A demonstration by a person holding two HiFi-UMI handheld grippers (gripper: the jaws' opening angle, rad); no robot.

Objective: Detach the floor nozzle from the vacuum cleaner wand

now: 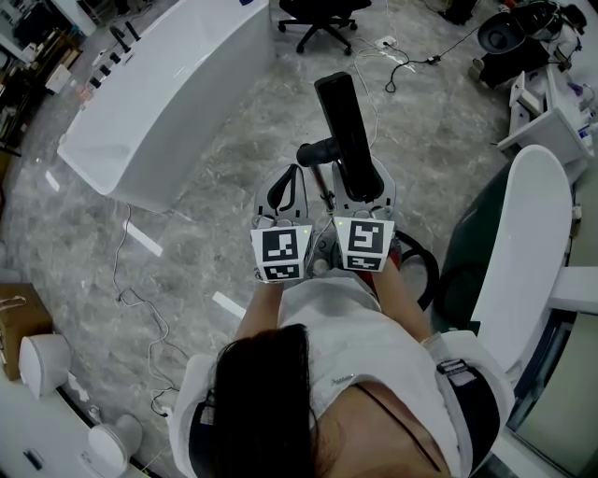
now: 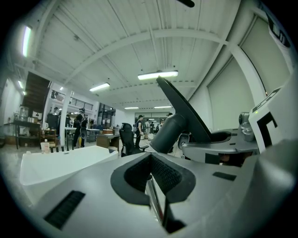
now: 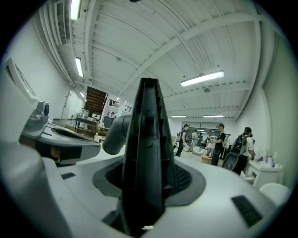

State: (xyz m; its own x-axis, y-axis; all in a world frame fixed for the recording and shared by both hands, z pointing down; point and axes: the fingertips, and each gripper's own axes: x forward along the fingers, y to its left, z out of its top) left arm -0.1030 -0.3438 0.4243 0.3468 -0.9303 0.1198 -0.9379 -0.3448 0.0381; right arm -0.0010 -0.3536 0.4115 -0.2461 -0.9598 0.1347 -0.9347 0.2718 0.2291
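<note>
The black floor nozzle (image 1: 344,121) sticks up and away from me, its flat body wedged between the pads of my right gripper (image 1: 360,184), which is shut on it. In the right gripper view the nozzle (image 3: 146,139) fills the jaws of the right gripper (image 3: 146,183). Its round black neck tube (image 1: 316,152) juts left, just beyond my left gripper (image 1: 291,173). That left gripper (image 2: 151,175) is shut, with only a thin shiny strip in the seam, and the nozzle (image 2: 184,109) stands to its right. A thin rod (image 1: 324,191) runs from the neck back between the grippers.
A long white counter (image 1: 177,84) stands at the left and a black office chair (image 1: 322,19) ahead. Cables (image 1: 402,56) trail over the marble floor. A white curved unit (image 1: 528,252) is close on the right. A red-rimmed black body (image 1: 418,266) lies under my right arm.
</note>
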